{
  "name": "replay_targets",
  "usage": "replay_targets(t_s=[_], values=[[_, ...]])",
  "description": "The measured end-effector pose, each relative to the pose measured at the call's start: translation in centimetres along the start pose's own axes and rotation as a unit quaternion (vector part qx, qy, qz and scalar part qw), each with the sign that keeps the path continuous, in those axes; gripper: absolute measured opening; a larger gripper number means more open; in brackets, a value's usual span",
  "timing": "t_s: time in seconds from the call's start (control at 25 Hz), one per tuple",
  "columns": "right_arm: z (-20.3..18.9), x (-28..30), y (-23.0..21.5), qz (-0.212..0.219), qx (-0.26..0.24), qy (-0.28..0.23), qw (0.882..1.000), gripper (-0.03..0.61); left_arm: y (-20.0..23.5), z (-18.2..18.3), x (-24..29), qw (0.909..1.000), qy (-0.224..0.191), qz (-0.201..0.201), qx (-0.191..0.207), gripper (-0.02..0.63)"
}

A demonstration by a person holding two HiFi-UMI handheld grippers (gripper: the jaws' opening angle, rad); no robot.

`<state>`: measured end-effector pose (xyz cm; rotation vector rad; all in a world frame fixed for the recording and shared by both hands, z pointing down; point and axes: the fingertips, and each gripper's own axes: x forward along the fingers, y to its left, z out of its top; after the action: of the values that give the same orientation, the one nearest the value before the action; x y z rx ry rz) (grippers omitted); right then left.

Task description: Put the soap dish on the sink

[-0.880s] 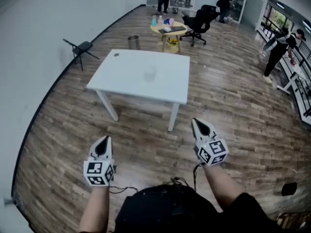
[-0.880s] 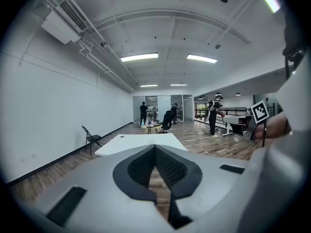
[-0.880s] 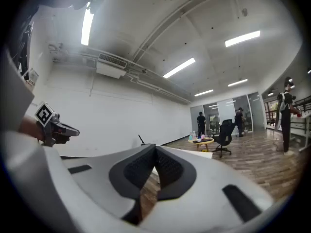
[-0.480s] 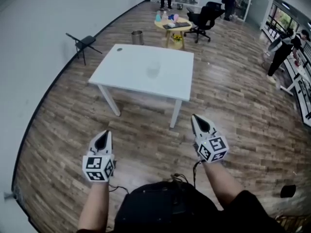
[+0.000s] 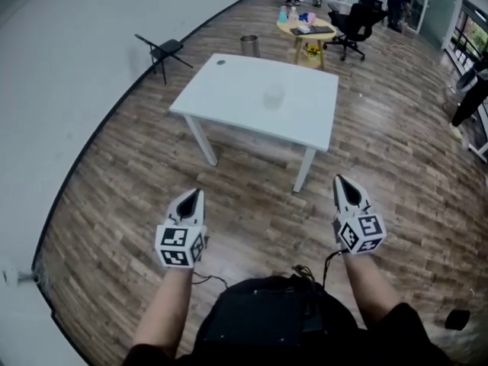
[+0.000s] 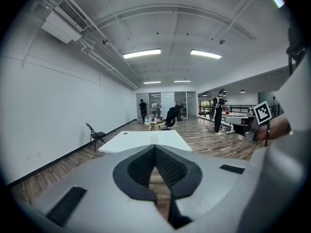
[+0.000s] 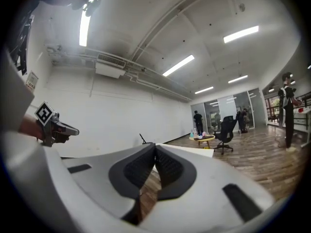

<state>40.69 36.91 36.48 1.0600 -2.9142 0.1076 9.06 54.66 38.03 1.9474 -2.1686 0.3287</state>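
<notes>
I see no soap dish and no sink that I can make out. A faint, pale see-through thing stands on the white table; what it is I cannot tell. My left gripper hovers over the wooden floor, well short of the table, its jaws shut with nothing between them. My right gripper is held level at the same distance, also shut and empty. In the left gripper view the left gripper points at the table's near end. The right gripper in its own view shows pads meeting.
A folding chair stands by the left wall. Behind the table are a metal bin, a round yellow table with bottles and a black office chair. People stand at the far end. Wooden floor lies between me and the table.
The head view has swung left, so the table and both grippers sit further right in the picture. Both grippers stay shut and empty, held about as before.
</notes>
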Motion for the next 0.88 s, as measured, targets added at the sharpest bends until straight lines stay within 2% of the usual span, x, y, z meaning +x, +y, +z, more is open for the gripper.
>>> replay_targets(t_s=[0.2,0.6,0.88], values=[[-0.9,-0.7,0.6,0.011,0.013,0.011,1.000,0.003,0.7,0.9,-1.1,0.9998,0.000,0.018,0.006,-0.011],[-2.9,-3.1,-1.6,0.034,0.032,0.022,0.999,0.003,-2.1,0.1,-1.3,0.9990,0.005,0.040,0.018,-0.011],[-5.0,-3.0,-2.8,0.038,0.046,0.047,0.997,0.003,0.2,0.0,-2.1,0.9974,0.016,0.066,0.023,-0.011]])
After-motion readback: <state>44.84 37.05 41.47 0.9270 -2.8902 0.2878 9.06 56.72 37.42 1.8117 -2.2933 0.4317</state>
